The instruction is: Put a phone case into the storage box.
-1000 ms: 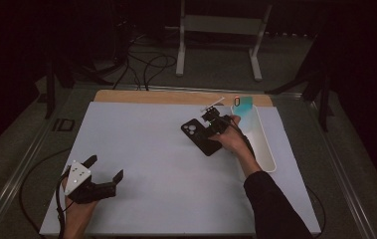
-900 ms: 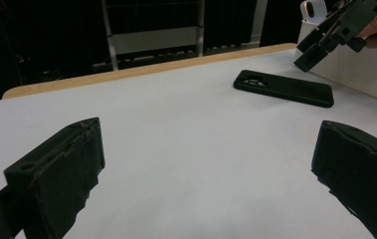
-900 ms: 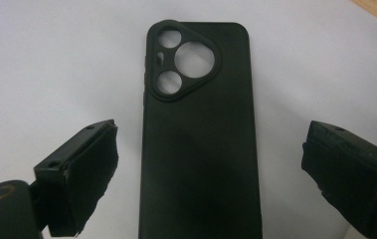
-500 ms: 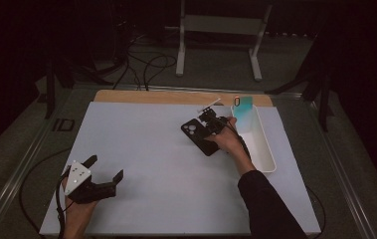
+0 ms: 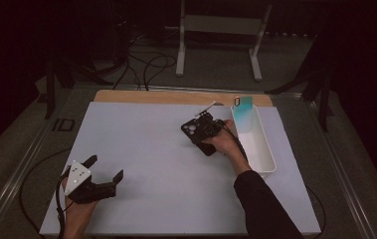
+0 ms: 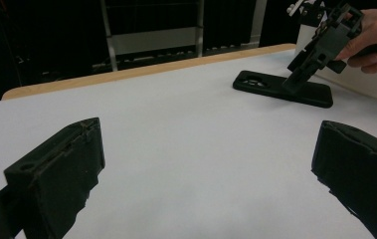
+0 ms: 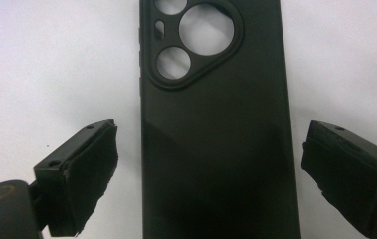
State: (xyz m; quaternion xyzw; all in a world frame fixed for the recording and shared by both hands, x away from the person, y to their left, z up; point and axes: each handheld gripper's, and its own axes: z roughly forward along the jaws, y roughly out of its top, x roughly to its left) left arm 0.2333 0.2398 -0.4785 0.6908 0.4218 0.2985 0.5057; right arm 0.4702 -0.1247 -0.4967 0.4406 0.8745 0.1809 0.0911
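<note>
A black phone case (image 5: pixel 194 131) (image 6: pixel 281 89) lies flat on the white table top (image 5: pixel 146 149), camera cut-outs at its far end. My right gripper (image 5: pixel 209 127) (image 6: pixel 303 73) is held low over it, tilted down and open. In the right gripper view, the jaws of the right gripper (image 7: pixel 211 133) stand one on each side of the case (image 7: pixel 216 149), clear of its edges. My left gripper (image 5: pixel 105 168) (image 6: pixel 210 135) rests near the front left of the table, open, with bare table between its jaws.
A long white tray (image 5: pixel 270 160) stands just right of the case, with a teal card-like piece (image 5: pixel 243 107) upright at its far end. A wooden strip (image 5: pixel 166 96) runs along the table's back edge. A metal stand (image 5: pixel 221 30) and cables are behind the table.
</note>
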